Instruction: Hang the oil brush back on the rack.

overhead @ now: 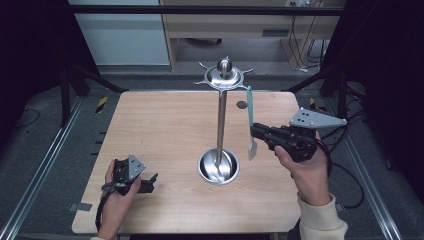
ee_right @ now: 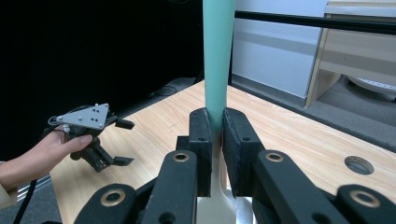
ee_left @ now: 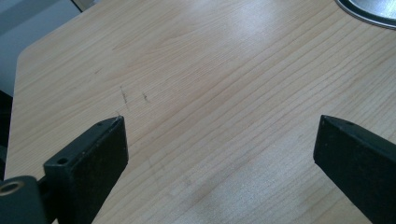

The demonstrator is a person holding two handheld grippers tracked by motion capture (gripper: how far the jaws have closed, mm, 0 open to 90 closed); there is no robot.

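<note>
One pale wooden table [overhead: 165, 130] with rounded corners and fine straight grain, and right in the middle of it stands one shiny metal stand [overhead: 220, 115]: a round, bowl-shaped base [overhead: 218, 167], a slim upright pole, and a flat disc on top with small curved hooks around its rim and a ball knob at the centre.

Over on the right, the right gripper [overhead: 255, 131] has its two black, rough-faced jaws pressed together on one spatula [overhead: 251, 122]. The handle is long, flat and matte teal; the blade below is pale, whitish and squared off. It hangs nearly upright, handle up, blade down, above the table just to the right of the stand's base. In the right gripper view the teal handle [ee_right: 218, 56] rises straight up out of the pinch, with the pale blade below the pads.

Down at the near-left corner, the left gripper [overhead: 151, 182] rests low at the table in the person's left hand [overhead: 116, 197], jaws spread wide with bare wood between them. One grey three-cornered plate sits on each gripper, two in all.

One small round hole [overhead: 242, 104] is set in the tabletop at the far right.
</note>
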